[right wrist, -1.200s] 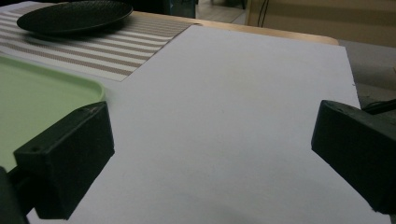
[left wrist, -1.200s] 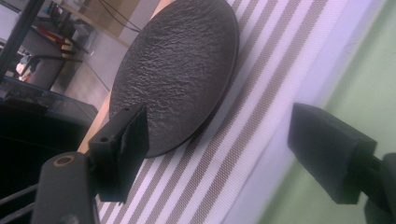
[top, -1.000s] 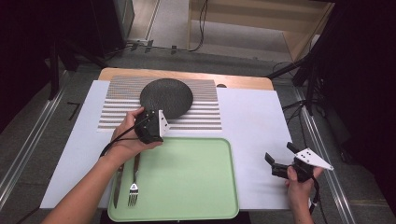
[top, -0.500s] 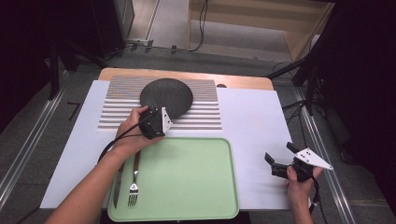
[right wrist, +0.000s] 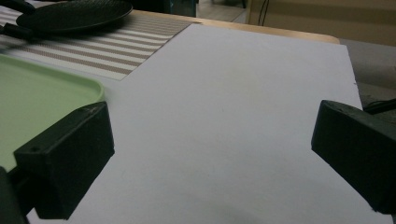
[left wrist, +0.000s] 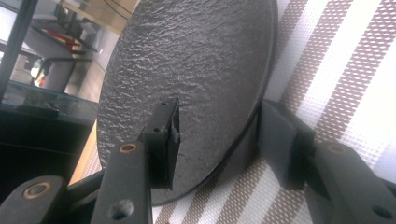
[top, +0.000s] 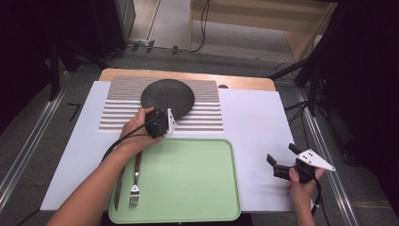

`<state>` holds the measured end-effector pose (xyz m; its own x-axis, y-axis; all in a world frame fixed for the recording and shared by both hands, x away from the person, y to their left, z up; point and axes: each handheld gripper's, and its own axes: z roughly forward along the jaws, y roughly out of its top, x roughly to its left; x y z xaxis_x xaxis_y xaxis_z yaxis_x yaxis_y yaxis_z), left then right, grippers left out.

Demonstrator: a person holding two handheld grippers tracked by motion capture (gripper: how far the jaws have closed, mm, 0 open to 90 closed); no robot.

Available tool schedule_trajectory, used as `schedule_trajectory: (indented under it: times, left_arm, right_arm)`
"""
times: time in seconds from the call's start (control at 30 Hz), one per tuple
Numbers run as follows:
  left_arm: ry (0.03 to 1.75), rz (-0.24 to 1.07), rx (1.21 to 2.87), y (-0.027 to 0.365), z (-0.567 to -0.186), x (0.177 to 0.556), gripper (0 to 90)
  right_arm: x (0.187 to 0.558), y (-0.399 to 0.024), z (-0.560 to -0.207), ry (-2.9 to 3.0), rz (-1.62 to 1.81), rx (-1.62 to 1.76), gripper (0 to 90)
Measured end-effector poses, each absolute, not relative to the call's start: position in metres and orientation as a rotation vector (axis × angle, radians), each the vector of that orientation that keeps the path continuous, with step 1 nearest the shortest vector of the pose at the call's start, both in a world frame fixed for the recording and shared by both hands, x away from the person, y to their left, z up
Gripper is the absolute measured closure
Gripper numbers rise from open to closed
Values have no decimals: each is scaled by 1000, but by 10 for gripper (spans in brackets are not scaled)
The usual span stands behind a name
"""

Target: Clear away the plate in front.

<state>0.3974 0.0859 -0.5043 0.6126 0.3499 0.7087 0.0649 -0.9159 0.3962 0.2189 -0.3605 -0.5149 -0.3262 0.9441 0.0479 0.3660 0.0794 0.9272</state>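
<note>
A round, dark plate [top: 167,97] with a rough, pebbled stone-like face lies on a brown-and-white striped mat [top: 122,110] at the far middle of the surface [top: 263,122], which is covered by a white sheet. In the left gripper view the plate [left wrist: 187,70] shows a thin, low rim and a matte, grainy texture.

The left claw [top: 170,120] sits at the plate's near edge, held by the person's left hand [top: 137,129]. Its jaws are spread apart and straddle the rim: one jaw stands over the plate's top face, the other lies outside the edge over the striped mat [left wrist: 336,84]. A clear gap shows between the two, and they do not pinch the plate; whether the inner jaw touches the surface of the plate cannot be told.

The right claw [top: 278,162] is held by the right hand [top: 301,181] near the right front corner of the surface, well apart from the plate. Its jaws are spread wide with nothing between them, over the bare white sheet [right wrist: 233,116].

A pale green tray [top: 188,179] lies at the near middle, just in front of the mat. A fork [top: 135,181] and a knife [top: 118,186] lie side by side along its left edge.
</note>
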Motion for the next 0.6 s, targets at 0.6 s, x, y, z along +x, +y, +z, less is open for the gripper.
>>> schedule_trajectory:
  times: [0.6]
  left_arm:
    - [36, 1453, 2614, 70, -523, 403, 772]
  right_arm:
    - [220, -360, -516, 1767, 1230, 1297, 0]
